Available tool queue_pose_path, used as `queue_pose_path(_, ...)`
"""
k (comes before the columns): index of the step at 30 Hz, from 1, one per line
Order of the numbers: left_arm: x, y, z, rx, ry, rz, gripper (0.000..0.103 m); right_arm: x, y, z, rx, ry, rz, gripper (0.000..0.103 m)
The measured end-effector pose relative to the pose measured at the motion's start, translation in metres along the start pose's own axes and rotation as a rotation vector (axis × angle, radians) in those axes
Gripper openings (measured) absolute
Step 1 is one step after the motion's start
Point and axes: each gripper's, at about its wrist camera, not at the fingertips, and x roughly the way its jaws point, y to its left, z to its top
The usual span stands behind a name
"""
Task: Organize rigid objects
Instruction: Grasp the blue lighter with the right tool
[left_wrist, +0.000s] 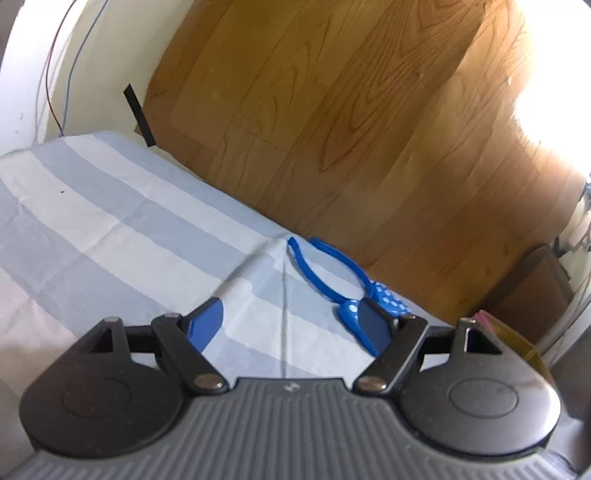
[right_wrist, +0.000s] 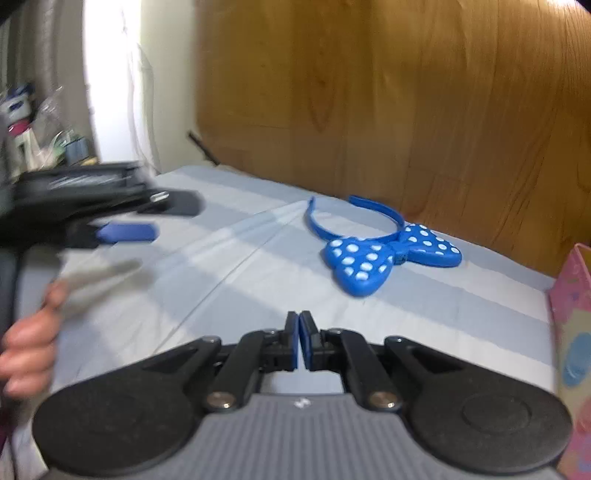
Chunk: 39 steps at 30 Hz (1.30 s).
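right gripper (right_wrist: 300, 338): nearest in its own view, blue pads pressed together with nothing between them, low over the striped cloth.
left gripper (left_wrist: 291, 321): jaws spread wide, nothing between them; in the right wrist view it shows blurred at the left edge (right_wrist: 125, 221), a hand (right_wrist: 29, 347) below it.
striped cloth (left_wrist: 110, 221): grey-blue and white bands, a crease running away from the grippers.
headband (right_wrist: 373, 254): blue, with a white-dotted bow, lying flat on the cloth ahead of the right gripper, near the far edge; from the left wrist it sits just beyond that gripper's right finger (left_wrist: 375, 326).
pink box (right_wrist: 572, 332): at the right edge, beside the cloth.
wooden floor (left_wrist: 351, 110): beyond the cloth's edge.
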Motion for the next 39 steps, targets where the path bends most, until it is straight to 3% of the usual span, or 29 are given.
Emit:
queue_pose_path(2,0.004,-0.004,-0.004,0.022,0.019,0.013,0.081,-0.010,0.002,-0.009,-0.022,-0.010,-0.038,0.008)
queue_pose_path(4,0.012,-0.009,-0.008,0.061,0.041,0.017,0.081,-0.014,-0.002,-0.013,-0.052,-0.021,-0.088,0.036)
queue_pose_path(9,0.019,-0.023,-0.019,0.161,0.089,-0.017,0.081,-0.005,-0.032,-0.013,-0.035,-0.016,-0.113,0.076)
queue_pose_path(12,0.023,-0.022,-0.021,0.168,0.116,-0.044,0.081,0.016,-0.047,-0.017,-0.022,0.048,-0.132,0.072)
queue_pose_path(13,0.025,-0.021,-0.020,0.163,0.127,-0.053,0.081,0.016,-0.052,-0.019,0.009,0.034,-0.114,0.062)
queue_pose_path(14,0.026,-0.019,-0.020,0.158,0.141,-0.069,0.081,0.016,-0.055,-0.019,0.037,0.035,-0.076,0.051)
queue_pose_path(15,0.028,-0.018,-0.020,0.150,0.155,-0.086,0.081,0.012,-0.056,-0.020,0.065,0.039,-0.022,0.022)
queue_pose_path(16,0.029,-0.017,-0.021,0.147,0.164,-0.100,0.081,0.006,-0.052,-0.022,0.065,0.047,-0.006,0.004)
queue_pose_path(19,0.029,-0.024,-0.025,0.177,0.187,-0.140,0.077,-0.013,-0.028,-0.036,0.022,0.057,0.004,0.003)
queue_pose_path(24,0.025,-0.040,-0.039,0.264,0.207,-0.205,0.073,-0.044,-0.022,-0.070,0.235,0.006,0.055,0.004)
queue_pose_path(27,0.023,-0.035,-0.042,0.184,0.228,-0.169,0.073,-0.052,-0.019,-0.068,0.168,-0.030,0.012,0.010)
queue_pose_path(28,0.020,-0.031,-0.041,0.137,0.230,-0.177,0.073,-0.053,-0.018,-0.063,0.136,-0.043,0.015,0.017)
queue_pose_path(31,0.006,-0.019,-0.046,0.029,0.218,-0.218,0.073,-0.041,-0.016,-0.037,0.037,-0.079,0.034,0.042)
queue_pose_path(34,0.002,-0.012,-0.056,0.008,0.210,-0.207,0.072,-0.010,-0.010,-0.011,-0.055,-0.059,0.006,0.043)
queue_pose_path(37,0.006,-0.011,-0.054,0.013,0.199,-0.224,0.069,0.022,-0.009,0.006,-0.082,-0.026,-0.009,0.053)
queue_pose_path(39,0.010,-0.013,-0.053,0.029,0.195,-0.227,0.068,0.043,-0.011,0.009,-0.097,0.022,-0.018,0.050)
